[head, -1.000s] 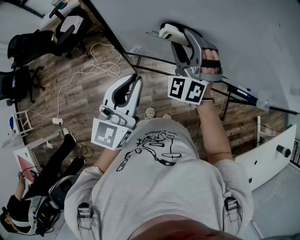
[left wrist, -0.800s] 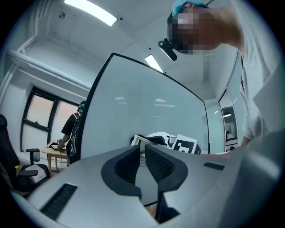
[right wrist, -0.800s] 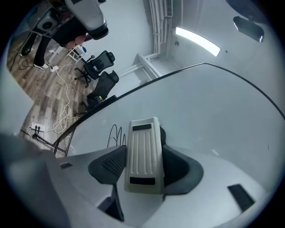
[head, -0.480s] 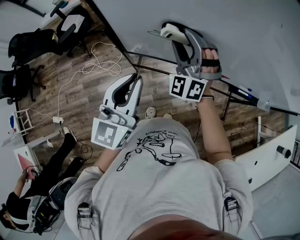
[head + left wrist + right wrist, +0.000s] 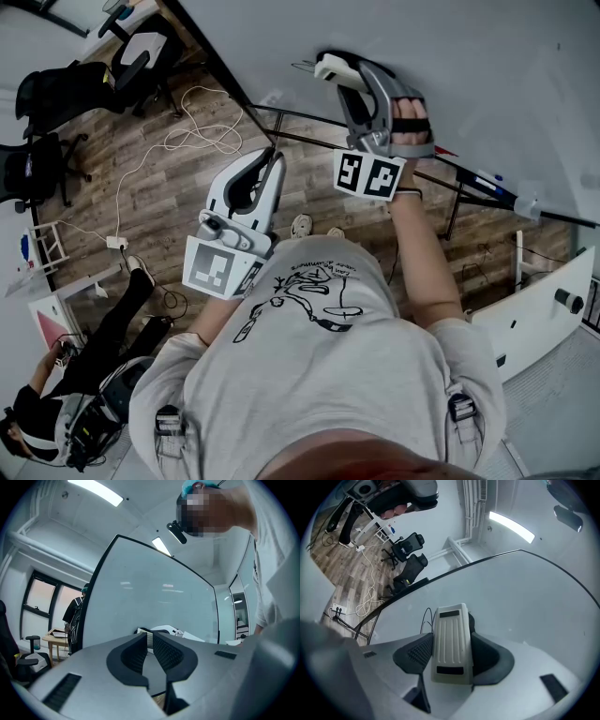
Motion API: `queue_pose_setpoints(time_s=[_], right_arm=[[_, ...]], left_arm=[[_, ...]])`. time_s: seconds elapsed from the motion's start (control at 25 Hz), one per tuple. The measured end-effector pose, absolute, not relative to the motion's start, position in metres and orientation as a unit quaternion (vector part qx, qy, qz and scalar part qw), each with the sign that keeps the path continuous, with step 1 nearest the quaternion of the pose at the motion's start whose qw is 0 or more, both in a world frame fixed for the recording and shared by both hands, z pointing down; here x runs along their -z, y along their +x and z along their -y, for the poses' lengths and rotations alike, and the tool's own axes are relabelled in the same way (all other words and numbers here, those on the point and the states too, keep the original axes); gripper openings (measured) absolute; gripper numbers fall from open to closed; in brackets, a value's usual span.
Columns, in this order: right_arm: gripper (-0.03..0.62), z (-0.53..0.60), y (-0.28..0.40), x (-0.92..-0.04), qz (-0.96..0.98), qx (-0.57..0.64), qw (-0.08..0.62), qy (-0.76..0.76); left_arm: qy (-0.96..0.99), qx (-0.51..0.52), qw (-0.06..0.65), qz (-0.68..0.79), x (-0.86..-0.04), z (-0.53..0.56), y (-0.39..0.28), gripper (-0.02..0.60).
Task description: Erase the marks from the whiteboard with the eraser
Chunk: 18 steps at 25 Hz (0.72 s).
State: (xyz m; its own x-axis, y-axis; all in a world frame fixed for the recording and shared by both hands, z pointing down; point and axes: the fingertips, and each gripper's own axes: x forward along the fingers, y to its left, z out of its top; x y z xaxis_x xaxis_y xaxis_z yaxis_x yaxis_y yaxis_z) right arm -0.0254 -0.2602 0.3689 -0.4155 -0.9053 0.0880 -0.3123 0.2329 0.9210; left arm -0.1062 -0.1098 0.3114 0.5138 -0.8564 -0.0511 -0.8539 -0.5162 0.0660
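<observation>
Two grey plastic grippers are raised before a tall whiteboard (image 5: 469,66) with a smooth, pale, faintly glossy face and a thin dark frame. On the right gripper (image 5: 342,67), the dark ribbed fingers (image 5: 417,653) are clamped on the long sides of the eraser (image 5: 451,644). It is an off-white, rounded rectangular block with lengthwise grooves and a dark slot at each end, and it juts forward past the fingertips toward the board. Just beside its far end, thin dark curved marks (image 5: 425,618) show on the board; whether the eraser touches the surface cannot be told. The left gripper (image 5: 272,157) hangs lower and nearer the person's chest. Its black, cross-hatched fingers (image 5: 166,651) are drawn nearly together with only a thin slit between them, and they hold nothing. Each gripper carries a cube with black-and-white square markers (image 5: 367,176). Below lies a floor of brown wood-grain planks (image 5: 159,178), with a looping white cable (image 5: 202,131) on it and black office chairs (image 5: 141,52) near the edge.
</observation>
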Motion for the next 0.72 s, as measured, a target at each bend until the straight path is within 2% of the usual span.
queue_pose_setpoints(time_s=[0.72], right_arm=[[0.259, 0.26, -0.031, -0.392, 0.705, 0.461, 0.342, 0.418]], left_arm=[[0.87, 0.037, 0.018, 0.491, -0.312, 0.108, -0.105, 0.051]])
